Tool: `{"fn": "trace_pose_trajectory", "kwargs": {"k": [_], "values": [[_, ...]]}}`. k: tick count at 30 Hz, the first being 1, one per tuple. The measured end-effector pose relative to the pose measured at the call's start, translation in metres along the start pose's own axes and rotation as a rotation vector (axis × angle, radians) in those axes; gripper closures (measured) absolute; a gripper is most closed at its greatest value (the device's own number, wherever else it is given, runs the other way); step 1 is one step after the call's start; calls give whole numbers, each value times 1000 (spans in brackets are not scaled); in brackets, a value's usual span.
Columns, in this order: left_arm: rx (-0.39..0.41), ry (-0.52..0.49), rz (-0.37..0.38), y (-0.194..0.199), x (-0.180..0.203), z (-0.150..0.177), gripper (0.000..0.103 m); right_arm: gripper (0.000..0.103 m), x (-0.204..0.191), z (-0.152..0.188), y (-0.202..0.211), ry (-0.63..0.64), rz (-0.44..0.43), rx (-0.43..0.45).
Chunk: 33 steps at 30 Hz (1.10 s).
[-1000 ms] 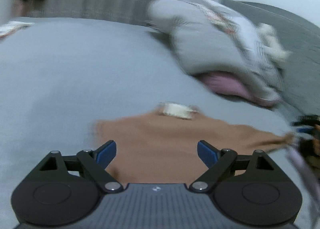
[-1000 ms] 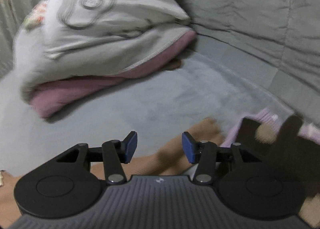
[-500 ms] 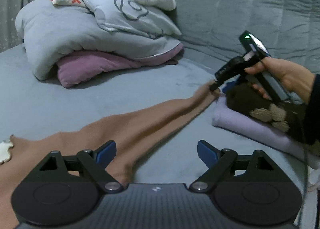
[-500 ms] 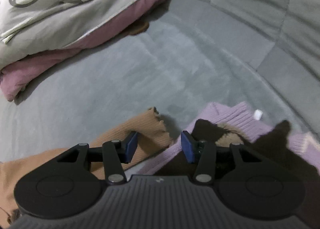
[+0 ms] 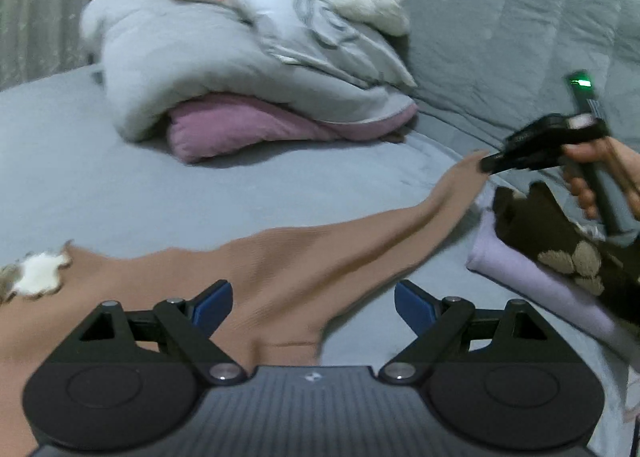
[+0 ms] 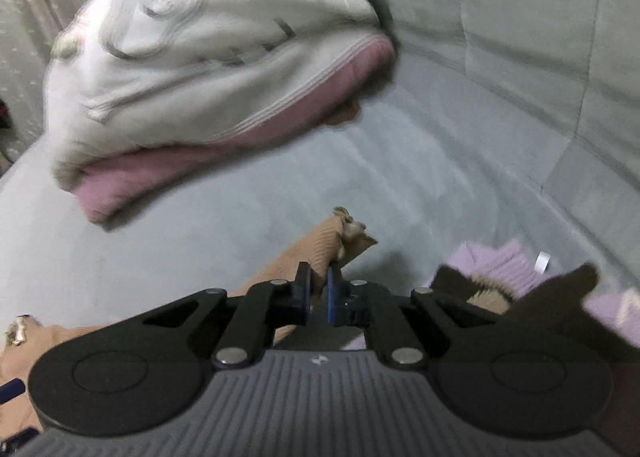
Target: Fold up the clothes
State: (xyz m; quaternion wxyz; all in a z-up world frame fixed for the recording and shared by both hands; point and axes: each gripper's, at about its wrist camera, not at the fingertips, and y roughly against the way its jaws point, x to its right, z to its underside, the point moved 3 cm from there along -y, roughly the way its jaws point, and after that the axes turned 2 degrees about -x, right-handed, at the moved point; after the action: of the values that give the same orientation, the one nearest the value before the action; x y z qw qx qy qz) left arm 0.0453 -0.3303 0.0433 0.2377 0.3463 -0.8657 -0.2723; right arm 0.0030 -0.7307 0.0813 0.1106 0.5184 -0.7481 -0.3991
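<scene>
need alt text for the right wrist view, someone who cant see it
The right gripper has its jaws closing on the ribbed cuff of a tan sweater sleeve, lifted off a grey bed. Behind it sits a pile of grey and pink bedding; at the right lie a folded lilac sweater and a dark brown garment.

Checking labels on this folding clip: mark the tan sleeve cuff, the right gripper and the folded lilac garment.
tan sleeve cuff (image 6: 352, 233), right wrist view, on the bunched ribbed end past the pads.
right gripper (image 6: 318, 293), right wrist view, between its fingertips, closing on the cuff.
folded lilac garment (image 5: 532, 281), left wrist view, on its near folded edge.
</scene>
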Motion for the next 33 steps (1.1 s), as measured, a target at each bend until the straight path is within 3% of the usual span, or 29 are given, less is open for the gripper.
{"fn": "trace_pose_trajectory", "kwargs": {"k": [2, 7, 9, 10, 14, 17, 23, 29, 33], "values": [[-5, 72, 8, 7, -16, 2, 14, 95, -12, -6, 21, 24, -28, 46], [59, 196, -9, 60, -64, 7, 14, 95, -91, -20, 89, 286, -83, 196], [84, 247, -17, 82, -86, 8, 14, 95, -150, -18, 113, 423, -141, 238], [102, 278, -28, 98, -101, 11, 14, 95, -158, -18, 116, 441, -147, 242], [143, 343, -71, 144, -139, 22, 14, 95, -269, 12, 134, 635, -251, 258], [176, 402, -107, 191, -174, 41, 14, 95, -330, 38, 124, 718, -288, 241], [204, 472, -133, 233, -212, 68, 14, 95, -436, 106, 78, 813, -355, 157], [202, 540, -119, 242, -235, 89, 14, 95, -492, 182, 42, 819, -432, 60], [194, 571, -120, 242, -244, 96, 14, 95, -515, 238, 24, 810, -435, 0]]}}
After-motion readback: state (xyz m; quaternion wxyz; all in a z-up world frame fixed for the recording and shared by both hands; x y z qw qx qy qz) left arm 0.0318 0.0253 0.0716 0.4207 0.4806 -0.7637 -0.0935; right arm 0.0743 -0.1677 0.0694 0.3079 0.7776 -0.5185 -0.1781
